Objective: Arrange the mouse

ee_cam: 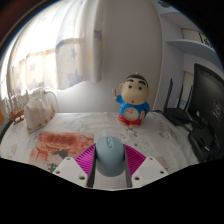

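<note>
Fingers (pixel 109 170) sit either side of the mouse (pixel 109 156), pink pads right up against its flanks, so you look clenched on it, tho contact on both sides is my read, not 100% clear. Mouse is between the fingers, nose pointing far, over the table (pixel 165 140) w/ its patterned cover. Can't tell if it's lifted or resting. Beyond it, far and a bit right, stands a cartoon figurine (pixel 133 100). Far left, a white bag-like item (pixel 38 110). Right side, a dark monitor (pixel 207 95). Task-wise: pick seems done; placing and releasing still left, I'd judge.
</note>
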Tool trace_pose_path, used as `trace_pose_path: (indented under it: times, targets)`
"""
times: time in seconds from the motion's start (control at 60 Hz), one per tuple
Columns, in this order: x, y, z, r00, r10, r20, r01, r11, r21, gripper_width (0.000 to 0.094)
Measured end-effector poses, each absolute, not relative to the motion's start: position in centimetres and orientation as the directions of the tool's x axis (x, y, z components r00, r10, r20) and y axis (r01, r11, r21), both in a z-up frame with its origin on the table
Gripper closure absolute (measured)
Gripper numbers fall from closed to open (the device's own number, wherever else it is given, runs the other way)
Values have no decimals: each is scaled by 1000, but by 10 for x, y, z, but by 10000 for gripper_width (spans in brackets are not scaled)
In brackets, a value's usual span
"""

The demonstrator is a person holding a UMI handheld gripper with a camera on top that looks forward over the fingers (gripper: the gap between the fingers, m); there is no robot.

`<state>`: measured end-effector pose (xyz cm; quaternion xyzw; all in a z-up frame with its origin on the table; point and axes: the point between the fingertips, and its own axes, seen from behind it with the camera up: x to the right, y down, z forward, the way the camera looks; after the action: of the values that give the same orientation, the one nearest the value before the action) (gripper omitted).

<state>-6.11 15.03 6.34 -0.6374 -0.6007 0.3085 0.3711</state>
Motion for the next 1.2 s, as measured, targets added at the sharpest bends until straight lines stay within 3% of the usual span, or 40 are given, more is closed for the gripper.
trace_pose_path:
  times: [0.083,0.183,0.267,0.517,0.65,0.7,0.75,0.767,0.8,1.2]
  targets:
    - [-73,114,103,68,998,11,501,-25,-865,500]
    - [-86,61,120,16,1000,-2,492,-9,-871,501]
    - [-90,19,102,-16,1000,-3,519,5,-855,501]
    - [-84,-33,-11,-6,999,33,653,29,-757,501]
    - [-82,-31,-12,-7,997,75,646,62,-761,456]
    - [-78,-30,-11,7,999,48,662,31,-748,331]
    - [-74,-34,-3,15,1000,5,670,-7,-743,90]
    - [-72,-33,1,20,1000,-8,670,-19,-742,78]
    - [-67,-32,10,29,999,-28,672,-40,-739,109]
    - [96,-20,154,39,998,-41,694,-57,-718,87]
